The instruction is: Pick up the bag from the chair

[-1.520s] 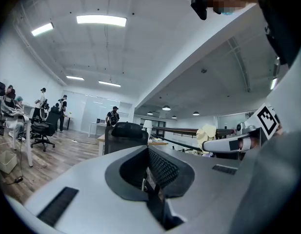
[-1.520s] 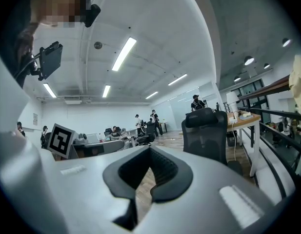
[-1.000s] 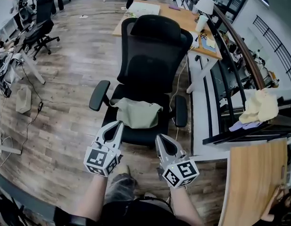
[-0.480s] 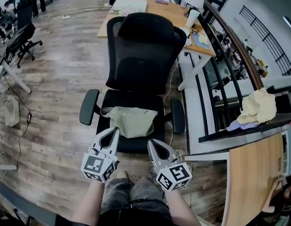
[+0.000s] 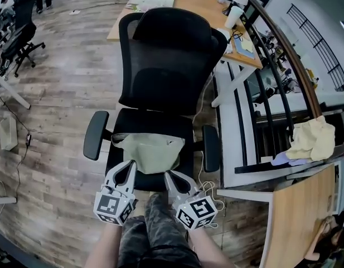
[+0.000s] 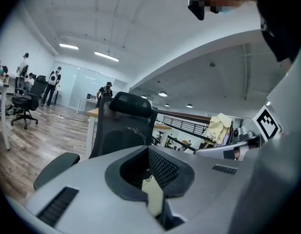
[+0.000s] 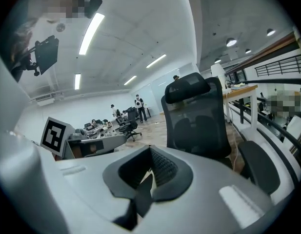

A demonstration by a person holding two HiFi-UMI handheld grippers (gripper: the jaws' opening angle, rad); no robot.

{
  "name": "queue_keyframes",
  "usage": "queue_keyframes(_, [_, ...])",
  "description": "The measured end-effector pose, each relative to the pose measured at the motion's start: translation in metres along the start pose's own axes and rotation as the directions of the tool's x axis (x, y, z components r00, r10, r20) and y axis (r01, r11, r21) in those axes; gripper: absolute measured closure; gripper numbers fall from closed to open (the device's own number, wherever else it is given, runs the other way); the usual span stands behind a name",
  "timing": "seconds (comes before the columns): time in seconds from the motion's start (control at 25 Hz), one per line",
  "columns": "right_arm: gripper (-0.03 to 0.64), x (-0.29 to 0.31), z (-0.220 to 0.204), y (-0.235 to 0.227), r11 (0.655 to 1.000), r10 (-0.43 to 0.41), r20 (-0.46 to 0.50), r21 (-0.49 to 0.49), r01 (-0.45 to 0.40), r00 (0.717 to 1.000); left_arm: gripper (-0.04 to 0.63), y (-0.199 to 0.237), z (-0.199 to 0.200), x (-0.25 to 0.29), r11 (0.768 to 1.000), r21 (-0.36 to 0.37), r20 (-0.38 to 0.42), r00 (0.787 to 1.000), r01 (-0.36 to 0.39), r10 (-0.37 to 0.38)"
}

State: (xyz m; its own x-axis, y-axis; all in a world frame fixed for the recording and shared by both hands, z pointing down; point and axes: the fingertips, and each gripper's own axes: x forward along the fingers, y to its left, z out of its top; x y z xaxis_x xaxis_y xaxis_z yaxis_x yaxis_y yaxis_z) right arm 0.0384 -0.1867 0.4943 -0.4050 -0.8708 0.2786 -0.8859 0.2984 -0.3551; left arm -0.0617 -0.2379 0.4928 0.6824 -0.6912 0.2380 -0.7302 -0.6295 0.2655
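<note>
One bag [image 5: 149, 151]; two claws: left claw [image 5: 130, 164], right claw [image 5: 166, 175].

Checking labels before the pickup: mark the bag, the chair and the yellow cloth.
bag [image 5: 146, 151]: head view, middle of its fabric.
chair [image 5: 169, 66]: head view, mesh backrest.
yellow cloth [image 5: 311, 139]: head view, its middle.

Bright, even indoor light. Source: ceiling strip lights [image 7: 91, 30] high above right gripper [image 5: 168, 175], further strip lights [image 6: 106, 56] beyond left gripper [image 5: 130, 164]. Soft shadows only. Pale sheen on wooden floor [image 5: 60, 94] left of left gripper. Strong fisheye bend, dark vignette at edges. Grey jaw bodies nearest lens soft, out of focus in both gripper views.
</note>
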Motion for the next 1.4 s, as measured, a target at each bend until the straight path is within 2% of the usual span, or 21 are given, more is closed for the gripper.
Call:
queue_keyframes(0.24, [0.609, 0.029, -0.021, -0.019, 1.0, 0.004, -0.055, 0.006, -0.003, 0.998, 0.598, 0.013, -0.026, 0.023, 0.999, -0.03, -0.023, 0.999, -0.032, 0.032])
queue_keyframes(0.4, [0.609, 0.043, -0.038, -0.042, 0.999, -0.033, -0.091, 0.008, 0.034, 0.995, 0.598, 0.023, -0.045, 0.038, 0.997, -0.047, -0.042, 0.998, -0.055, 0.053])
queue_keyframes(0.6, [0.607, 0.051, -0.065, -0.084, 0.989, -0.141, -0.156, 0.02, 0.146, 0.978, 0.598, 0.037, -0.074, 0.046, 0.992, -0.072, -0.084, 0.992, -0.103, 0.096])
queue_keyframes(0.76, [0.606, 0.055, -0.082, -0.127, 0.962, -0.247, -0.188, 0.07, 0.264, 0.951, 0.598, 0.044, -0.091, 0.052, 0.989, -0.079, -0.11, 0.988, -0.121, 0.112])
queue_keyframes(0.8, [0.583, 0.057, -0.087, -0.137, 0.954, -0.262, -0.192, 0.098, 0.284, 0.946, 0.598, 0.045, -0.095, 0.054, 0.989, -0.078, -0.115, 0.987, -0.125, 0.115])
queue_keyframes(0.84, [0.48, 0.059, -0.091, -0.147, 0.943, -0.275, -0.194, 0.136, 0.304, 0.942, 0.598, 0.047, -0.099, 0.055, 0.989, -0.078, -0.121, 0.985, -0.129, 0.119])
queue_keyframes(0.96, [0.472, 0.064, -0.102, -0.177, 0.887, -0.328, -0.198, 0.272, 0.373, 0.924, 0.598, 0.056, -0.107, 0.057, 0.985, -0.083, -0.132, 0.982, -0.149, 0.137])
queue_keyframes(1.04, [0.424, 0.069, -0.109, -0.193, 0.845, -0.349, -0.206, 0.353, 0.402, 0.914, 0.598, 0.061, -0.113, 0.059, 0.983, -0.092, -0.139, 0.98, -0.158, 0.145])
queue_keyframes(1.24, [0.363, 0.086, -0.126, -0.209, 0.715, -0.341, -0.215, 0.573, 0.401, 0.915, 0.598, 0.073, -0.127, 0.059, 0.978, -0.103, -0.158, 0.974, -0.182, 0.165])
queue_keyframes(1.32, [0.355, 0.093, -0.13, -0.209, 0.683, -0.324, -0.214, 0.621, 0.384, 0.922, 0.598, 0.077, -0.131, 0.059, 0.975, -0.11, -0.165, 0.971, -0.195, 0.176])
queue_keyframes(1.4, [0.354, 0.1, -0.133, -0.209, 0.672, -0.308, -0.213, 0.642, 0.37, 0.927, 0.598, 0.079, -0.135, 0.06, 0.973, -0.116, -0.169, 0.969, -0.201, 0.18])
